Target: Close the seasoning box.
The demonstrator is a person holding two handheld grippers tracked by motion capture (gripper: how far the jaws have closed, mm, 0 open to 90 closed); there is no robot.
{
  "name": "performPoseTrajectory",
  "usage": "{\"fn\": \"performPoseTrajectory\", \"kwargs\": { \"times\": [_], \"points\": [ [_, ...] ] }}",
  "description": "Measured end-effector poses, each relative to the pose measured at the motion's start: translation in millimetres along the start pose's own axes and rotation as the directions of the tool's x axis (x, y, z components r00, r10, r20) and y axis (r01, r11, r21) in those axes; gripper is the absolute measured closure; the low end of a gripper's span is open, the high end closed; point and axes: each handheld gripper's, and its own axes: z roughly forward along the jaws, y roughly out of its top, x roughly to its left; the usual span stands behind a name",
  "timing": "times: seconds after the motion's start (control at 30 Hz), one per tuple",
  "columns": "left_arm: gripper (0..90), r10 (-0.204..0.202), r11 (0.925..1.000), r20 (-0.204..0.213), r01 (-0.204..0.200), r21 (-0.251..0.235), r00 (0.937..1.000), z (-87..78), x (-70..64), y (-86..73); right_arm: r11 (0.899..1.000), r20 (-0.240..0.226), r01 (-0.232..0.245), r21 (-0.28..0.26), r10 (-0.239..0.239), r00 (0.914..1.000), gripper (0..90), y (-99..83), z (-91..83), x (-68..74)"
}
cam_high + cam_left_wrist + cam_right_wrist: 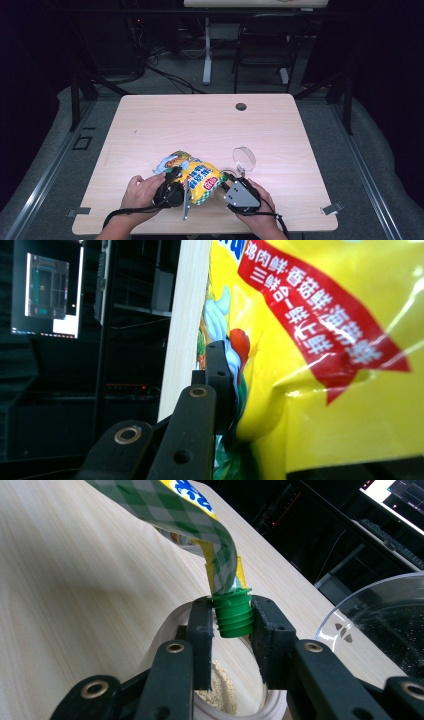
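Right gripper view shows the right tool (231, 625) clamped on the green spout (232, 614) of the yellow pouch (165, 510), above a white bowl (170, 625) of granules. Left tool (220, 385) pinches the pouch's side. Pouch lies near the tabletop's (200, 125) front edge. Best to keep the spout over the bowl, tilting gently. Both hands sit low and close together, flanking the pouch.
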Motion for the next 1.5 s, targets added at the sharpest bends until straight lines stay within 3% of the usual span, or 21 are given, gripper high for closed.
{"fn": "performPoseTrajectory", "kwargs": {
  "times": [0.53, 1.1, 1.37, 1.43, 1.5],
  "points": [
    [88.0, -0.106, 0.9939, 0.050, 0.107, -0.028, 0.9932, 4.4, -8.1, -9.0, 1.000, -0.009, -0.025, -0.009, 0.025, 0.9996, 67.6, -1.4, 1.3, 0.2],
    [87.9, -0.163, 0.9851, 0.078, 0.167, -0.044, 0.9836, 5.7, -10.5, -14.2, 0.999, 0.000, -0.036, -0.021, 0.036, 0.9994, 58.2, -3.1, -1.4, -1.1],
    [87.6, -0.202, 0.9769, 0.102, 0.208, -0.051, 0.9741, 7.5, -8.4, -18.5, 0.998, 0.012, -0.057, -0.025, 0.057, 0.9983, 58.6, -4.3, -5.0, -5.4],
    [87.6, -0.234, 0.9683, 0.118, 0.242, -0.061, 0.9651, 9.0, -8.7, -20.2, 0.998, 0.011, -0.064, -0.029, 0.064, 0.9979, 58.6, -4.4, -5.4, -5.7],
    [87.6, -0.245, 0.9651, 0.127, 0.255, -0.061, 0.9610, 9.5, -7.6, -21.9, 0.997, 0.009, -0.067, -0.028, 0.067, 0.9977, 58.7, -4.5, -5.3, -6.0]
  ]
}}
